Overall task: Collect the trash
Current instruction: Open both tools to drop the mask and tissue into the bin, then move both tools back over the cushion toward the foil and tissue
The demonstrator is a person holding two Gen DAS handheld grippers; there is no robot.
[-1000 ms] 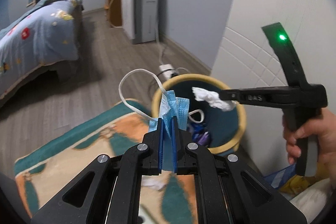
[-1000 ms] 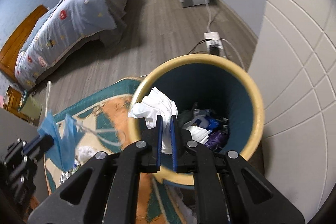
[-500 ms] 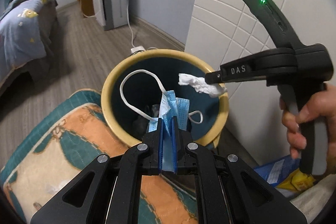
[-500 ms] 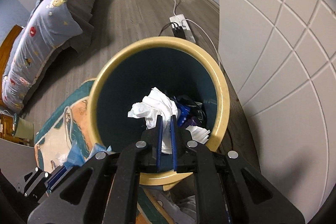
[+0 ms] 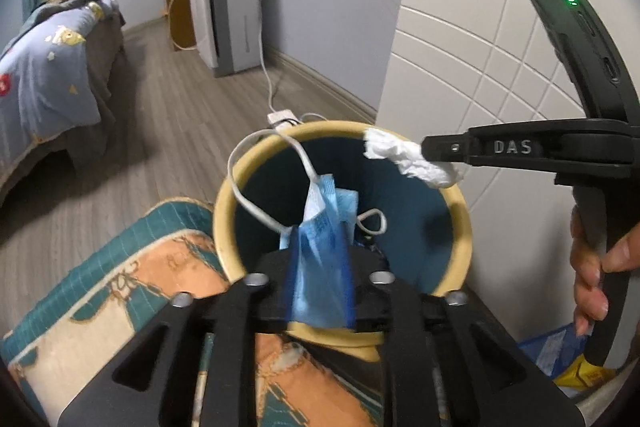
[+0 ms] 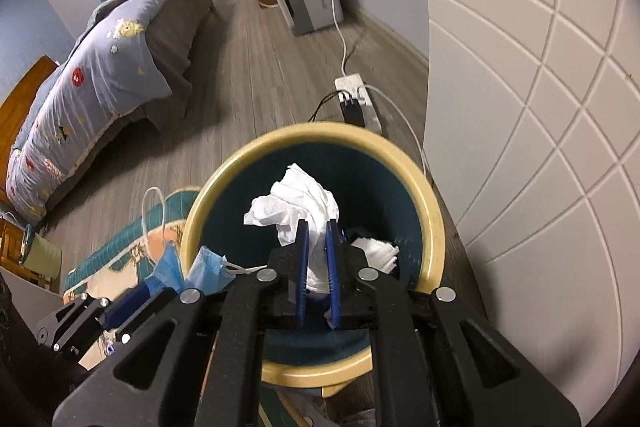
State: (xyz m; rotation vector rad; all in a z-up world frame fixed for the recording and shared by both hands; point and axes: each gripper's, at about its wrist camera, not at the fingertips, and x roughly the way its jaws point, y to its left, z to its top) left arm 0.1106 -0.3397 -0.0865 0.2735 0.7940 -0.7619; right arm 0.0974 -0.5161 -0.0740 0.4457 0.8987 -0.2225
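Observation:
A round bin with a yellow rim (image 5: 460, 203) and dark blue inside stands on the floor by the white wall; it also shows in the right wrist view (image 6: 434, 223). My left gripper (image 5: 320, 247) holds a blue face mask (image 5: 324, 227) with white ear loops over the bin's mouth; its jaws have parted and the mask looks loose between them. My right gripper (image 6: 317, 239) is shut on a crumpled white tissue (image 6: 300, 199) above the bin. The tissue shows in the left wrist view (image 5: 408, 159), over the far rim. Trash lies at the bin's bottom (image 6: 376, 251).
A teal and orange rug (image 5: 120, 287) lies left of the bin. A power strip (image 6: 356, 99) with cables sits behind it. A bed (image 6: 100, 75) stands at the left, a grey appliance (image 5: 228, 11) by the far wall. Blue and yellow packets (image 5: 560, 351) lie at the right.
The left gripper's jaws have spread apart and the mask now sits wider between them. Both grippers have shifted slightly over the bin; the tissue has moved toward the far rim.

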